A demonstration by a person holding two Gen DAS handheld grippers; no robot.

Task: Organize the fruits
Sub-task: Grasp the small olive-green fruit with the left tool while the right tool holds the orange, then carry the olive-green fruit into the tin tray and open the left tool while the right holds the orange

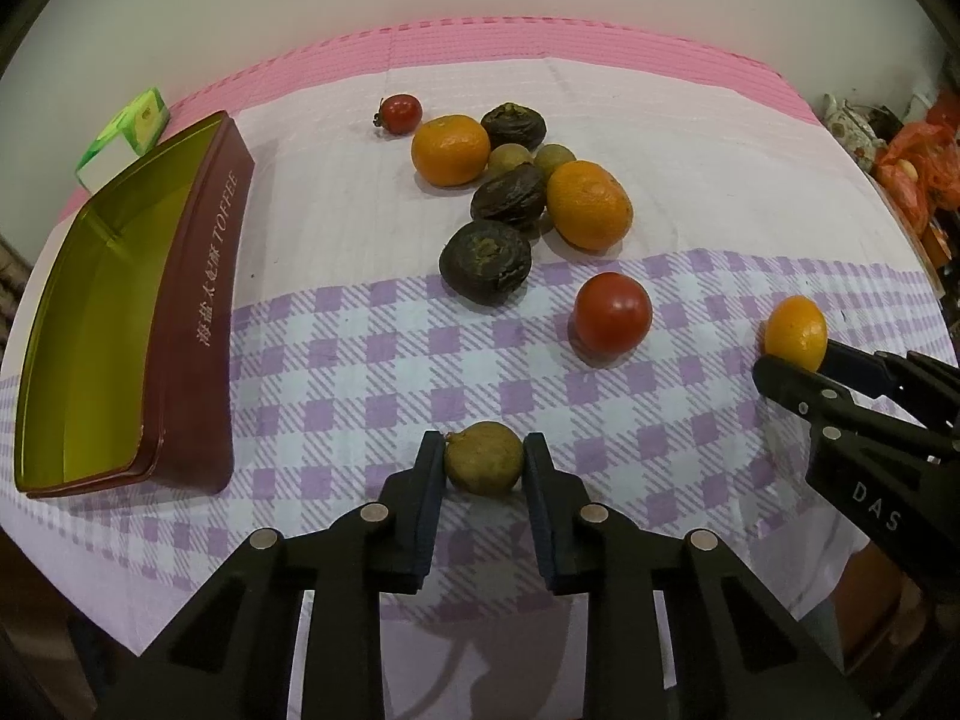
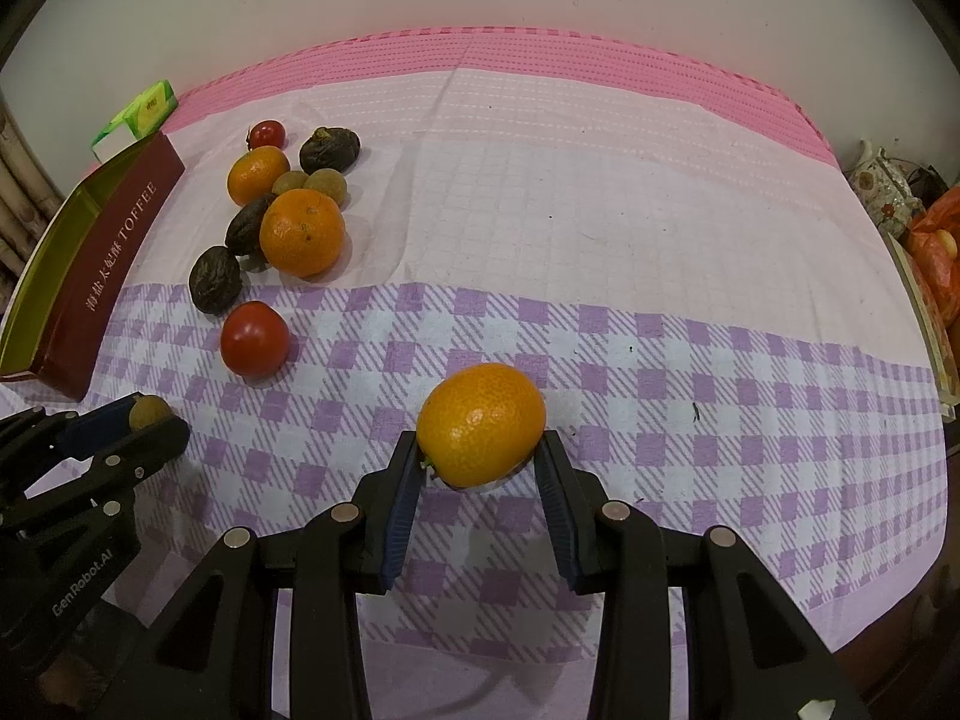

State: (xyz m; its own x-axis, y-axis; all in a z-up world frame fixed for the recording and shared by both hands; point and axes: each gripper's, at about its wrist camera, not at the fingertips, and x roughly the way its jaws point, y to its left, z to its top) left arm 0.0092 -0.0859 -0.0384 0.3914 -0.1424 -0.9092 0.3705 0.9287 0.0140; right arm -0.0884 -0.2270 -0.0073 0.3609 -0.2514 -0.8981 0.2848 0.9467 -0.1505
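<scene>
**On the checked cloth, both grippers hold fruit**

At far left lies the open toffee tin (image 1: 198, 324). Beside it, the left gripper (image 1: 483, 459) pinches a small brown longan (image 1: 483, 458). Rightward, the right gripper (image 2: 480, 450) clamps an orange kumquat (image 2: 481, 423) above the desk (image 2: 660, 396).

Dim warm indoor light, soft shadows, sharp centre, heavy fisheye bending, dark corners
</scene>
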